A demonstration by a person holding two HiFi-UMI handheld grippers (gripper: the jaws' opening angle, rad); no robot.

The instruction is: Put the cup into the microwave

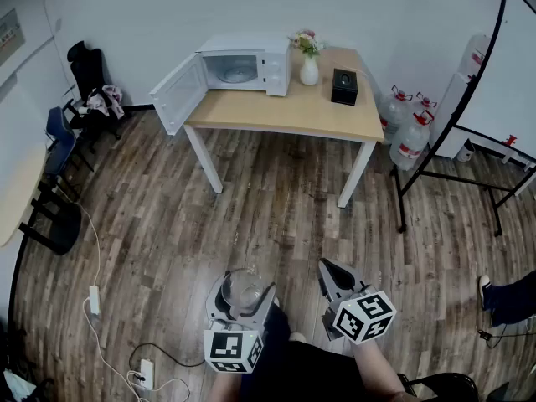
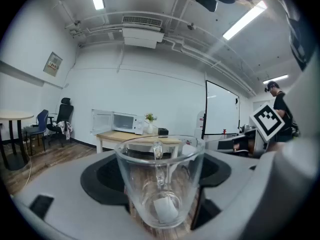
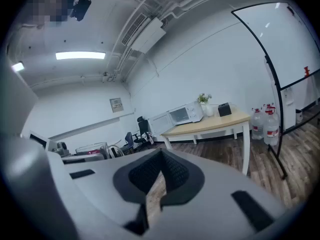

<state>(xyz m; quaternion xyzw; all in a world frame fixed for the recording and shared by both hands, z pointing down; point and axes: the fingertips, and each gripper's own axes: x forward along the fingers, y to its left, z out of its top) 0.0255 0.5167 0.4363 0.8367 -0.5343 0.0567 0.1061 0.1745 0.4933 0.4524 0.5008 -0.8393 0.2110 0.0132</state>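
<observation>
One bench (image 1: pixel 285 111) in the upper middle carries one microwave (image 1: pixel 247 67), one vase (image 1: pixel 309 72) of flowers and one black box (image 1: pixel 344 86), with three water bottles (image 1: pixel 410 141) and one whiteboard (image 1: pixel 515 65) to its right. Two chairs stand at the upper left, one black chair (image 1: pixel 86 69) and one blue chair (image 1: pixel 59 132), and two power strips (image 1: pixel 95 300) lie at the lower left. Along the bottom edge are two grippers, the left gripper (image 1: pixel 244 286) and the right gripper (image 1: pixel 328 268), and one glass cup (image 1: pixel 243 293).
</observation>
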